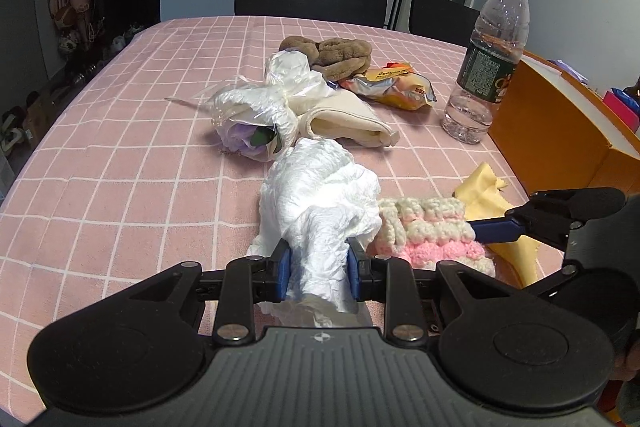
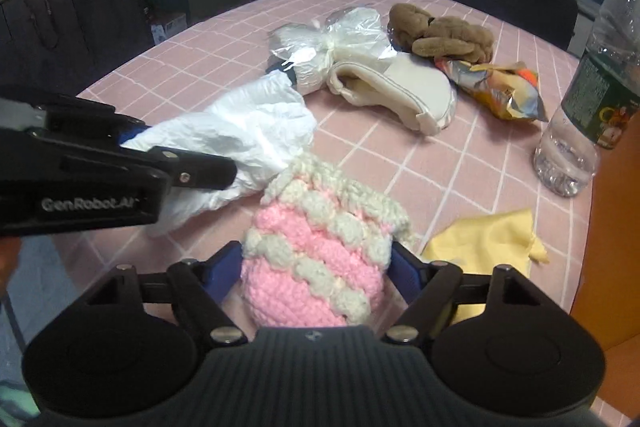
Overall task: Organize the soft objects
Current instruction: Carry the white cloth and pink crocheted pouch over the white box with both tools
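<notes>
At the lower left of the right wrist view, the left gripper is reaching in from the frame's edge with its jaws narrowed on the crumpled white plastic bag, which is trailing toward the centre of the pink checked tablecloth. The left wrist view is showing the same clamp from behind: both blue pads are pressing into the bag's twisted neck at lower centre of the frame.

Just right of the bag and touching it, the pink and cream crocheted pouch is lying at lower centre, and the right gripper is straddling it with jaws standing wide. Its blue pads are sitting at the pouch's two sides (whether they are pressing yet I cannot tell; the yarn is not looking squeezed).

To do this step well, I would judge that the right jaws should be closing squarely across the thick middle of the pouch, low enough to catch the body rather than the loose cream frill, and clear of the bag's edge so the two bundles are not dragging each other.

Further right, the yellow cloth is lying just beside the pouch, then the water bottle is standing before the orange box at the frame's right edge.
</notes>
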